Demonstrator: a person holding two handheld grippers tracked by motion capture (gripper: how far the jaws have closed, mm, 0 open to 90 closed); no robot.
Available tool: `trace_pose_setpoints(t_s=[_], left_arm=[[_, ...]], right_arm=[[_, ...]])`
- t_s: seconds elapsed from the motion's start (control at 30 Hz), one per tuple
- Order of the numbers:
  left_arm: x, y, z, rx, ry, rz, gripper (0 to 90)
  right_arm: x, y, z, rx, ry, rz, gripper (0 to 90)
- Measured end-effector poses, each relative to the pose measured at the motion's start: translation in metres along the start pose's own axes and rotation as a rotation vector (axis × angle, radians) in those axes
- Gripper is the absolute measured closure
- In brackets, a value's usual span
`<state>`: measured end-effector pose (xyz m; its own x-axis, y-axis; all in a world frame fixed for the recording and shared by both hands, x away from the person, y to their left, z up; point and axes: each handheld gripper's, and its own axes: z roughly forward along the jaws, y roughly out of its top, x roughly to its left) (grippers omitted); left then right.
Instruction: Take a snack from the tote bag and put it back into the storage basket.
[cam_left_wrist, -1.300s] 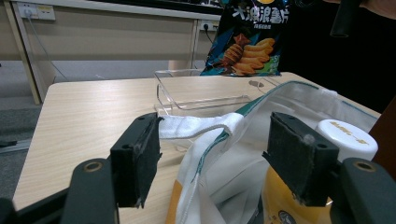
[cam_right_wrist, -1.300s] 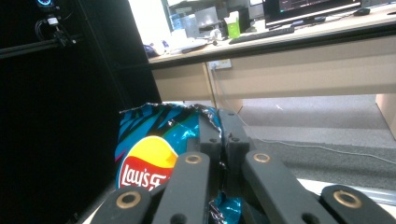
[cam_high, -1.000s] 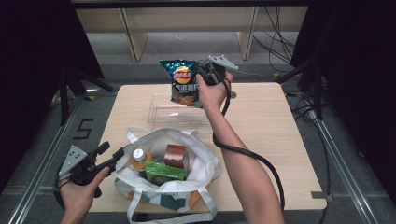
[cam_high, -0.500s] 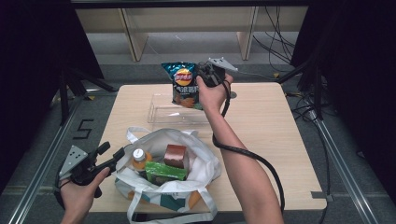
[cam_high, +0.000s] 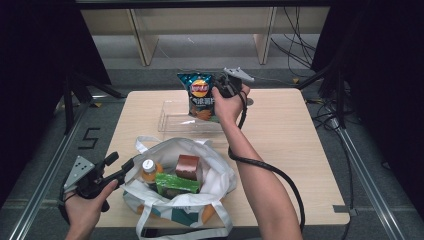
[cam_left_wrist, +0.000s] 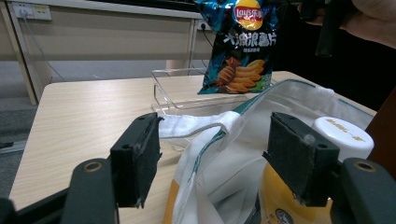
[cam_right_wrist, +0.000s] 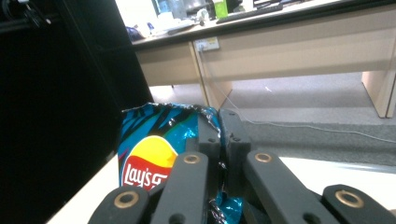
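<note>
The crinkled foil crisp bag (cam_high: 200, 96) is deep blue with teal streaks, a yellow disc crossed by a red band with white lettering, and golden crisps printed low down. The black tongs of the right hand (cam_right_wrist: 219, 135) show brass-coloured rivets. The soft fabric tote bag (cam_high: 215, 170) is white with teal and orange patches. Inside stand an orange-yellow bottle with a white cap (cam_high: 148, 171), a brown carton (cam_high: 187, 166) and a green box (cam_high: 177, 184). The pale wooden surface (cam_high: 300, 150) shows fine grain.

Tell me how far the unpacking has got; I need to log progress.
In hand: the right hand-held gripper is shut on the top of the blue crisp bag, held over the clear plastic tray. Left: the orange bottle with a white cap, brown box and green carton sit in the white tote bag. The left hand-held gripper straddles its rim, open.
</note>
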<state>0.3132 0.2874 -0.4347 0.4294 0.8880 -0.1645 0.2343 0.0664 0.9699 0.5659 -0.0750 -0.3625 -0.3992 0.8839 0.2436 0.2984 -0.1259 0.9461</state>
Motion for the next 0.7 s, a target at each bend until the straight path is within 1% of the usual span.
trace_pose_setpoints(t_s=[0.03,0.07,0.1,0.17,0.2,0.27,0.3,0.37,0.4,0.53,0.57,0.6,0.63,0.67,0.7], left_arm=[[0.0,0.0,0.0,-0.002,-0.001,-0.001,33.8],[0.0,0.0,0.0,-0.002,-0.001,-0.001,33.8],[0.0,0.0,0.0,-0.002,-0.003,-0.001,33.8],[0.0,0.0,0.0,0.0,-0.003,0.002,33.8],[0.0,0.0,0.0,0.0,-0.006,0.004,33.8],[0.0,0.0,0.0,0.001,-0.005,0.004,33.8],[0.0,0.0,0.0,0.0,-0.006,0.004,33.8],[0.0,-0.001,0.001,0.001,-0.007,0.004,33.8],[0.0,0.0,0.0,0.012,0.0,0.007,33.8],[0.0,0.0,0.0,0.013,-0.001,0.008,33.8],[0.0,-0.001,0.001,0.006,-0.008,0.006,33.8],[0.0,-0.001,0.001,0.006,-0.008,0.006,33.8],[0.0,0.0,0.0,0.017,-0.001,0.008,33.8],[0.0,0.0,0.0,0.017,-0.001,0.008,33.8],[-0.001,0.0,0.0,0.016,0.0,0.007,33.8]], right_arm=[[-0.001,-0.001,0.001,0.011,-0.003,-0.001,88.5],[-0.001,-0.001,0.001,0.011,-0.003,-0.001,88.5],[-0.005,-0.004,0.002,0.018,-0.006,-0.003,88.2],[-0.007,-0.006,0.003,0.029,-0.019,0.018,88.0],[-0.009,-0.007,0.003,0.035,-0.021,0.014,87.9],[-0.01,-0.008,0.003,0.029,-0.025,0.015,87.9],[-0.013,-0.008,0.003,0.03,-0.025,0.003,87.8],[-0.014,-0.008,0.003,0.036,-0.03,-0.007,87.3],[-0.015,-0.008,0.004,0.033,-0.029,-0.016,86.6],[-0.013,-0.007,0.003,0.042,-0.027,-0.023,85.1],[-0.013,-0.007,0.004,0.048,-0.02,-0.038,83.2],[-0.013,-0.007,0.004,0.048,-0.02,-0.038,83.2],[-0.012,-0.007,0.005,0.051,-0.013,-0.041,85.2],[-0.012,-0.006,0.005,0.057,-0.016,-0.055,87.5],[-0.012,-0.006,0.005,0.057,-0.016,-0.055,87.5]])
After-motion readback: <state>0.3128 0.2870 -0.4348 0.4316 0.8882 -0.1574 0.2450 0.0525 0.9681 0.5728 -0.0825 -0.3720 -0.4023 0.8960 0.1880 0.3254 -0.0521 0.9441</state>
